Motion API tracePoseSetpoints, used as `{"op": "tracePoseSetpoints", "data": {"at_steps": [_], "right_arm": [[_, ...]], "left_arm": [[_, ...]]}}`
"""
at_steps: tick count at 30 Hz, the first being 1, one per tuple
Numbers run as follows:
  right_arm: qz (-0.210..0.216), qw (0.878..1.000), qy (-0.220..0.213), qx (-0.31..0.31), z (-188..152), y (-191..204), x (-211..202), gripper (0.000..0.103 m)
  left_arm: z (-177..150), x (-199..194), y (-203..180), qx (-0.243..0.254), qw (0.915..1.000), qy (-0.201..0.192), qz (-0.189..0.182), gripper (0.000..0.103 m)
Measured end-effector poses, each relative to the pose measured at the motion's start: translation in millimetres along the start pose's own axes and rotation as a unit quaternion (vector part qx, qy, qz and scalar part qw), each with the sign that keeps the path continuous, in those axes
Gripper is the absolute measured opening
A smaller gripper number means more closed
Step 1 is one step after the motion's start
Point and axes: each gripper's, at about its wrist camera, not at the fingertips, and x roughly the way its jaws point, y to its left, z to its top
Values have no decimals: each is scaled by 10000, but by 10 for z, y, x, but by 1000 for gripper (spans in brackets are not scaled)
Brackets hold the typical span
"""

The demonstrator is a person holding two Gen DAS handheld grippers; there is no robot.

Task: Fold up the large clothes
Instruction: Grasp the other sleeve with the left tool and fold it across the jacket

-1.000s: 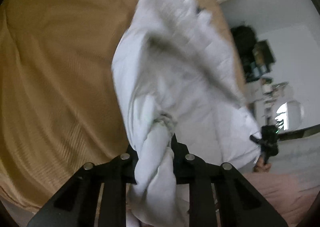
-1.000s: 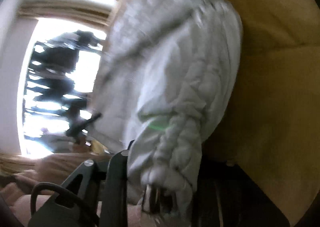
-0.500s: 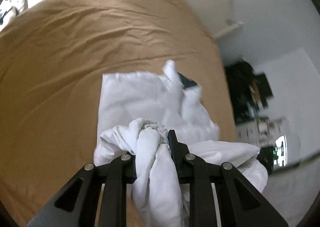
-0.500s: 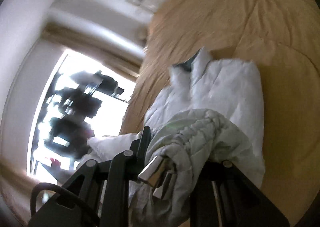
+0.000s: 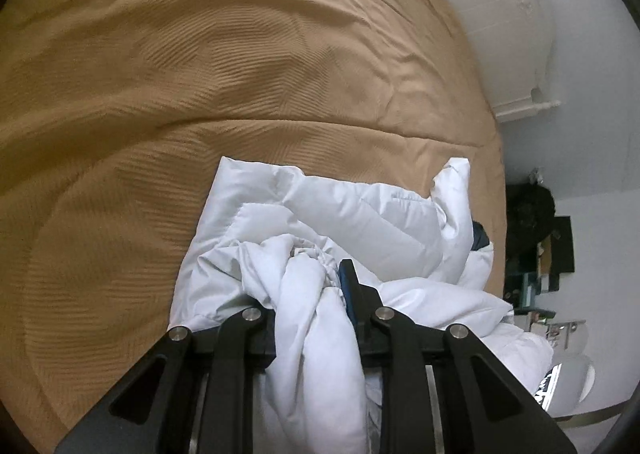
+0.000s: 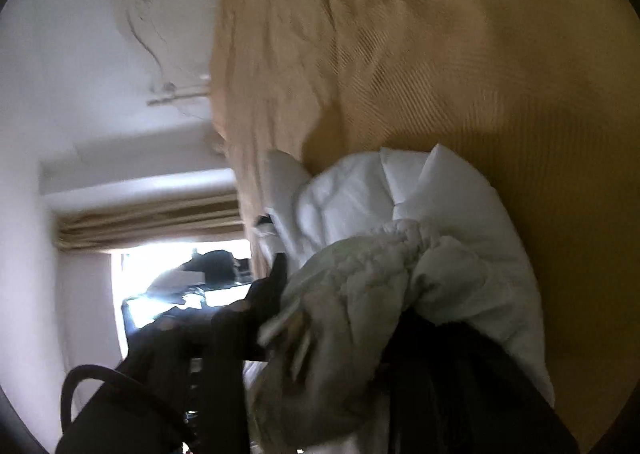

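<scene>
left tongs [image 5: 310, 286] pinch white jacket [image 5: 360, 221]; right tongs [image 6: 340, 294] opening.

Tan bedspread and room edge

A ribbed tan bedspread [image 5: 200, 73] fills most of both views, creased and wrinkled. Beyond its far edge runs a white wall [image 5: 592, 141]. Beside the bedspread's right edge, in the left wrist view, stands dark clutter on shelving [image 5: 536, 238]. In the right wrist view a bright window [image 6: 176, 274] under a beige curtain [image 6: 148, 221] lies off the bedspread's left edge.

Left hand-held gripper [image 5: 316, 278] pinching cloth, jaws opening; right hand-held gripper [image 6: 344, 294] opening.
</scene>
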Motion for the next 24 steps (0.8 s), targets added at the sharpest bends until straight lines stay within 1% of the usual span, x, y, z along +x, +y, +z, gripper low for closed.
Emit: {"op": "tracePoseSetpoints", "data": {"at_steps": [1,2,3,4,5,6,7,9,10,11,12,13,14,15,16,17,18,19,20,22,24], "right_arm": [[27,9998,-130,-111,-49,62,-144,70],[-3,9987,-395,-334,-116,174,-344,83],[-201,9934,-908,-675,-239,324,-605,91],[-414,9845,-1350,-1038,-377,458,-800,91],[-661,9691,-1763,-1594,-591,654,-975,91],[-942,9530,-1980,-2092,-823,833,-1039,91],[-1172,9422,-2001,-2420,-997,935,-1015,91],[-1464,9168,-1787,-3256,-1455,1112,-821,87],[-1579,8998,-1660,-3712,-1744,1156,-652,85],[-1658,8845,-1581,-4064,-1976,1173,-461,84],[-1830,8654,-1453,-4432,-2193,1167,-228,84],[-2113,8471,-1268,-4709,-2351,1119,24,84],[-2372,8376,-1124,-4791,-2411,1031,223,84],[-2633,8341,-960,-4751,-2429,908,402,84],[-2919,8337,-779,-4623,-2392,742,597,84],[-3127,8288,-764,-4577,-2362,592,722,84],[-3201,8222,-863,-4626,-2355,491,772,84],[-3246,8163,-911,-4691,-2353,435,798,84],[-3281,8139,-914,-4707,-2368,423,812,84],[-3328,8134,-864,-4693,-2396,413,827,85],[-3323,8149,-808,-4680,-2426,404,845,85]], "left_arm": [[-6,-11,-23,48,10000,-17,78,23],[8,4,-42,59,9999,-32,128,23],[1,23,-60,76,9998,-63,196,23],[-11,31,-72,98,9996,-94,242,23],[-14,25,-83,110,9995,-119,262,23],[-30,29,-88,128,9994,-167,279,23],[-45,33,-95,156,9992,-200,299,23],[-52,30,-101,154,9992,-237,280,23],[-53,25,-97,143,9993,-236,264,23],[-49,30,-93,136,9993,-231,253,23],[-45,35,-91,127,9994,-231,241,23],[-45,24,-86,123,9994,-230,217,23],[-40,17,-79,125,9995,-224,200,23],[-34,4,-71,122,9996,-201,162,23],[-20,-30,-52,77,9998,-145,56,23],[6,-84,-15,-47,9999,-65,-112,24],[28,-119,10,-145,9996,1,-223,25],[84,-204,72,-358,9982,151,-463,27],[114,-259,100,-461,9969,203,-602,28],[197,-492,200,-742,9902,258,-1153,30],[237,-765,254,-832,9847,224,-1517,35]]}}
